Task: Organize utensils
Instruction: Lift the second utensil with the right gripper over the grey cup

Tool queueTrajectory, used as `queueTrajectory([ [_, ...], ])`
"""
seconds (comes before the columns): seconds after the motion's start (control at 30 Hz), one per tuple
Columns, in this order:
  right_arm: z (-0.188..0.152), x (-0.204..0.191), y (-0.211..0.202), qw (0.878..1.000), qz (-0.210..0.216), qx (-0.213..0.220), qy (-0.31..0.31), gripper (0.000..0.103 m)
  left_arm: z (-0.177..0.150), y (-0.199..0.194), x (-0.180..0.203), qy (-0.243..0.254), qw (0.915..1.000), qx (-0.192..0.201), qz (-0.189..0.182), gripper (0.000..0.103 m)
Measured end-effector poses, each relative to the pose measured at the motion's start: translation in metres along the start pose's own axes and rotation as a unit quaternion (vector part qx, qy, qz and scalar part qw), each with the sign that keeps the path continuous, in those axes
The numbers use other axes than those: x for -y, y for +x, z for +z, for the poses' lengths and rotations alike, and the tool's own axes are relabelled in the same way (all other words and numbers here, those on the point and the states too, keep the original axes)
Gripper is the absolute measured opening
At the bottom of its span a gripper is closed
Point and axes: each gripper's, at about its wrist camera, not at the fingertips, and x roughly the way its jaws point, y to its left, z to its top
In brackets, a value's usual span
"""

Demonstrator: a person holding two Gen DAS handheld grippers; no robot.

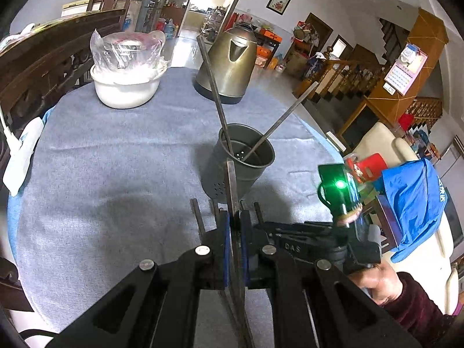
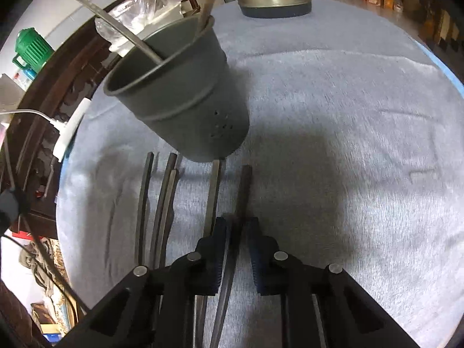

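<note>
A grey perforated holder cup (image 1: 242, 156) stands on the table with two metal utensils (image 1: 216, 87) leaning in it; it also shows in the right wrist view (image 2: 179, 98). My left gripper (image 1: 234, 220) is shut on a metal utensil (image 1: 232, 182), held raised just in front of the cup. Several metal utensils (image 2: 162, 200) lie side by side on the cloth below the cup. My right gripper (image 2: 235, 226) is low over them, its jaws narrowly open around one utensil handle (image 2: 243, 191) that rests on the cloth. The right gripper's body (image 1: 319, 240) shows in the left wrist view.
A metal kettle (image 1: 230, 63) and a white bowl (image 1: 124, 87) with a plastic-covered dish stand at the table's far side. A white power strip (image 2: 68, 133) lies at the left edge. Dark wooden chairs (image 1: 37, 66) surround the grey tablecloth (image 1: 116, 174).
</note>
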Motion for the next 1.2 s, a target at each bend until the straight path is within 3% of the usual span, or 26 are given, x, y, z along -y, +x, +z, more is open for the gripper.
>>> queueTrajectory([
  [0.17,0.006,0.0,0.001,1.0,0.004,-0.001,-0.009,0.009,0.003,-0.003,0.003,0.005,1.0,0.002,0.002,0.007],
  [0.47,-0.008,0.003,-0.077,0.992,0.037,0.114,-0.04,0.007,0.012,-0.027,0.013,0.012,0.9994,0.033,-0.001,0.006],
  [0.63,-0.015,-0.002,-0.119,0.976,0.065,0.203,-0.038,0.007,0.02,-0.043,0.025,0.023,0.9979,0.061,-0.005,0.006],
  [0.87,-0.014,0.0,-0.169,0.942,0.099,0.319,-0.018,0.007,0.038,-0.062,0.039,0.033,0.9942,0.102,-0.006,0.005],
  [1.03,-0.005,-0.006,-0.188,0.927,0.105,0.359,-0.012,0.007,0.053,-0.063,0.046,0.053,0.9929,0.106,0.011,0.005],
  [1.2,-0.003,-0.006,-0.188,0.927,0.108,0.358,-0.006,0.007,0.051,-0.038,0.01,0.006,0.9972,0.074,0.006,0.005],
])
